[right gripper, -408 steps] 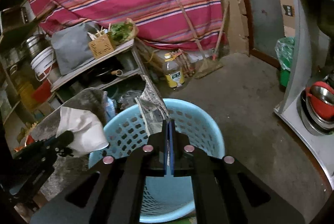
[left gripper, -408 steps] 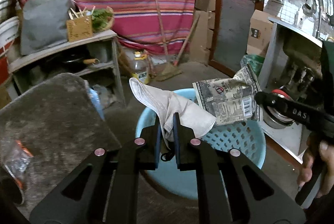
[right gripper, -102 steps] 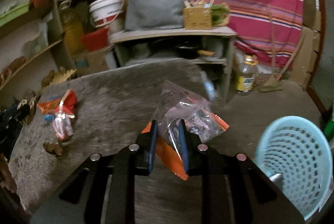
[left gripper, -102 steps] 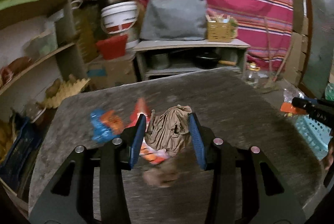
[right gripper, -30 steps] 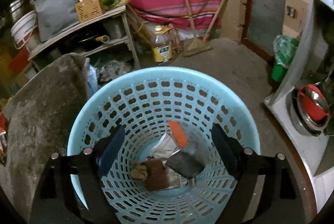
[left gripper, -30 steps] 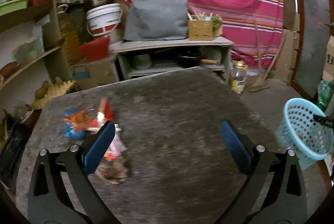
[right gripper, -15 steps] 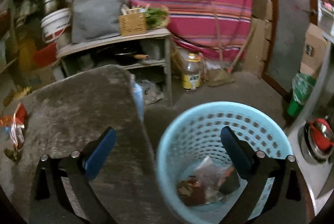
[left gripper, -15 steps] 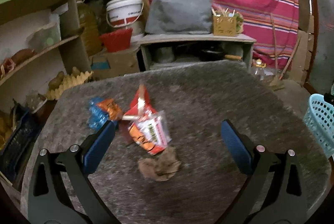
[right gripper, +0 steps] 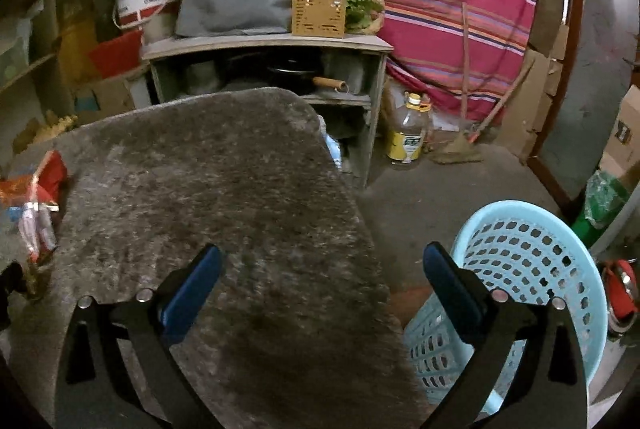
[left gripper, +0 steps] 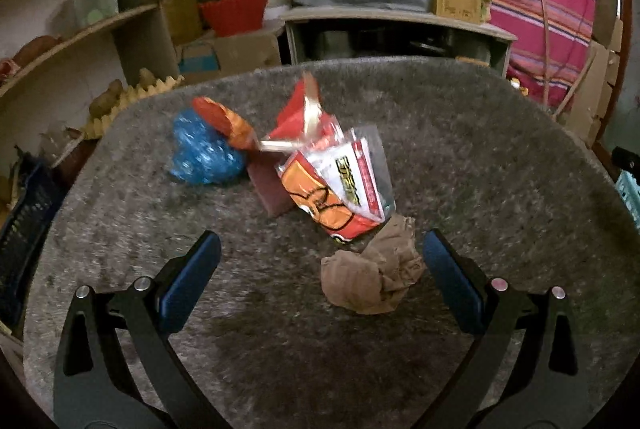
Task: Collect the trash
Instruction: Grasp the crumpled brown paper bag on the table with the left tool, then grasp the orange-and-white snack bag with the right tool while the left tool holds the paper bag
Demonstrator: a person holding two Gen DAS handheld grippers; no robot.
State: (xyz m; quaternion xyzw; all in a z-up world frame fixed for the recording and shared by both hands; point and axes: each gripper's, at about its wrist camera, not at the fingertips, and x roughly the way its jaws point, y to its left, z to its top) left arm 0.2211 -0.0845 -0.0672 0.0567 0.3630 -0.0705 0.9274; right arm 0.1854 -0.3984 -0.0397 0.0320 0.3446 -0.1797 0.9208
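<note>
Left wrist view: the left gripper [left gripper: 320, 269] is seen with its blue-padded fingers [left gripper: 190, 281] spread wide, nothing clamped. It is held over the grey fuzzy tabletop [left gripper: 460, 157]. A crumpled brown paper wad [left gripper: 372, 269] lies on the tabletop between the fingers, nearer the right-hand one, not touched by either pad. Just beyond the wad, touching it, an orange-and-white plastic snack packet [left gripper: 340, 185] is seen, partly clear. Behind that a red foil wrapper [left gripper: 300, 105] stands up, blurred. To its left a crumpled blue plastic wrapper [left gripper: 204, 153] is seen with an orange wrapper [left gripper: 224, 121] resting on it. A dark red flat piece [left gripper: 268, 185] lies under the packet's left edge; what it is cannot be told. Only a sliver of the light blue perforated plastic basket [left gripper: 630, 193] is caught at the far right edge.

Right wrist view: the right gripper [right gripper: 322, 281] is shown with fingers [right gripper: 192, 285] equally wide apart, nothing between them but bare tabletop and floor. The basket is shown here nearly whole, standing on the concrete floor [right gripper: 440, 197] just beside the tabletop's right edge, behind the right-hand finger. Its contents are hidden from this angle. The trash pile is reduced here to the red wrapper and packet at the far left edge; the brown wad and blue wrapper are not made out. A yellow-labelled plastic oil bottle [right gripper: 408, 133] and a grey shelf unit [right gripper: 264, 45] are seen behind.
</note>
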